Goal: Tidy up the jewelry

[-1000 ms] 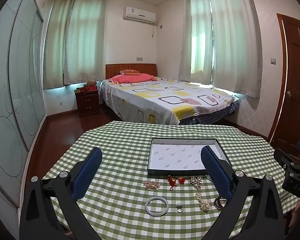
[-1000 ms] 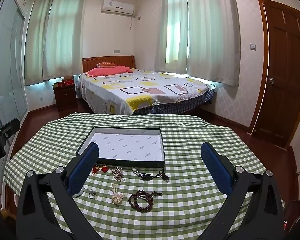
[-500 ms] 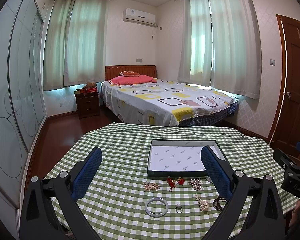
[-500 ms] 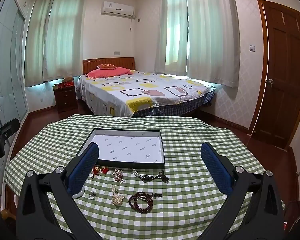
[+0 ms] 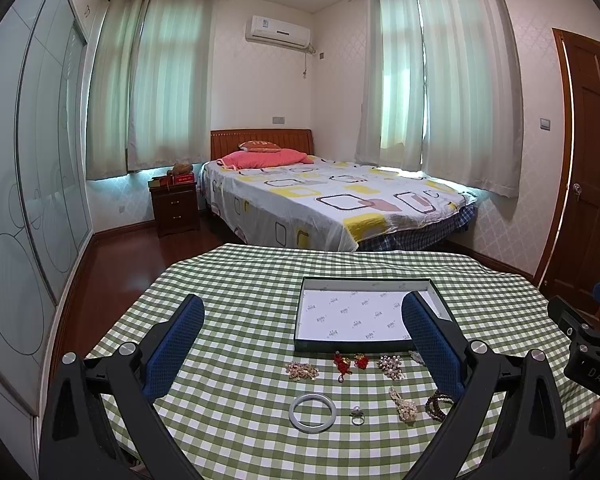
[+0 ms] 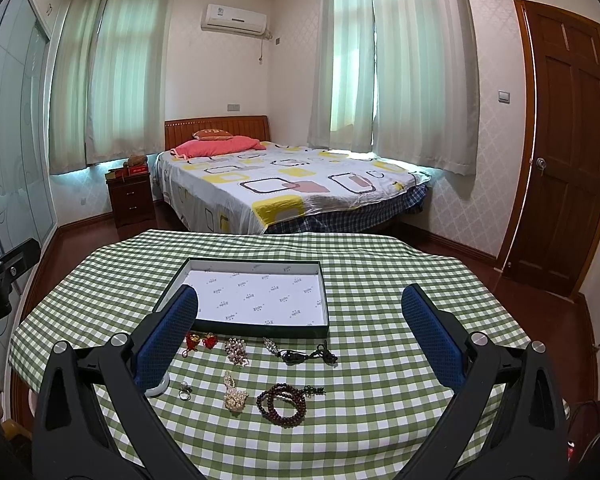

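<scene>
Jewelry: bangle, ring, bead bracelet lie loose near table's front edge, before empty tray. Left gripper, right gripper both released, holding nothing. Risk: thin ring slipping from wide pads.

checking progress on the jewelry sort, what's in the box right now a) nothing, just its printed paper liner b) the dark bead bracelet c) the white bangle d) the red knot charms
a: the box shows only its paper liner, while the white bangle, dark bead bracelet and red knot charms all lie on the checked tablecloth in front of it.
</scene>
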Demonstrator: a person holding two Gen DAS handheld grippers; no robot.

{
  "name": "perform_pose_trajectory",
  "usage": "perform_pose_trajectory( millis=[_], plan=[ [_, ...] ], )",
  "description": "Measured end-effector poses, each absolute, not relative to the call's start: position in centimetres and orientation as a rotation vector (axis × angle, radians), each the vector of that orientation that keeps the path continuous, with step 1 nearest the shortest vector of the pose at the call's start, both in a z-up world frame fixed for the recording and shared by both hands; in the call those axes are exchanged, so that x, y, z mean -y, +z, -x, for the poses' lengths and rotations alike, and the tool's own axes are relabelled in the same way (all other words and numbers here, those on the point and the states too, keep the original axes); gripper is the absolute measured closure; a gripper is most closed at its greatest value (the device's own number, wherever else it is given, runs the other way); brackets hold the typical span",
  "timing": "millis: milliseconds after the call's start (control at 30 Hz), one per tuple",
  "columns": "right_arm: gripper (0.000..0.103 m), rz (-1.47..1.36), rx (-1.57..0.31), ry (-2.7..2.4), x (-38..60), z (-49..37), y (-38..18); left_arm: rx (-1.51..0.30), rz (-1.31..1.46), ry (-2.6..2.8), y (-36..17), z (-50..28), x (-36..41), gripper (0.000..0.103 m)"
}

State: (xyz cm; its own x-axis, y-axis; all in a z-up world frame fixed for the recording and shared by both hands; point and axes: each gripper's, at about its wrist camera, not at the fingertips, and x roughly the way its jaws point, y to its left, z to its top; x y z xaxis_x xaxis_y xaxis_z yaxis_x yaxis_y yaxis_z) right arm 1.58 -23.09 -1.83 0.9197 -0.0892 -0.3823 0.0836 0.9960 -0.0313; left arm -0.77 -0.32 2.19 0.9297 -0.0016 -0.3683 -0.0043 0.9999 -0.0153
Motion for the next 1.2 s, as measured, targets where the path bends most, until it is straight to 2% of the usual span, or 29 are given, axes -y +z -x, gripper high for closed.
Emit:
perform_pose_trajectory(
  millis=[1200],
  plan=[
    [0.004, 0.015, -0.391, -0.088, 23.08, -1.47, -1.89, -0.383, 0.016, -0.004, 1.73, 0.96, 0.14, 0.007]
  ],
)
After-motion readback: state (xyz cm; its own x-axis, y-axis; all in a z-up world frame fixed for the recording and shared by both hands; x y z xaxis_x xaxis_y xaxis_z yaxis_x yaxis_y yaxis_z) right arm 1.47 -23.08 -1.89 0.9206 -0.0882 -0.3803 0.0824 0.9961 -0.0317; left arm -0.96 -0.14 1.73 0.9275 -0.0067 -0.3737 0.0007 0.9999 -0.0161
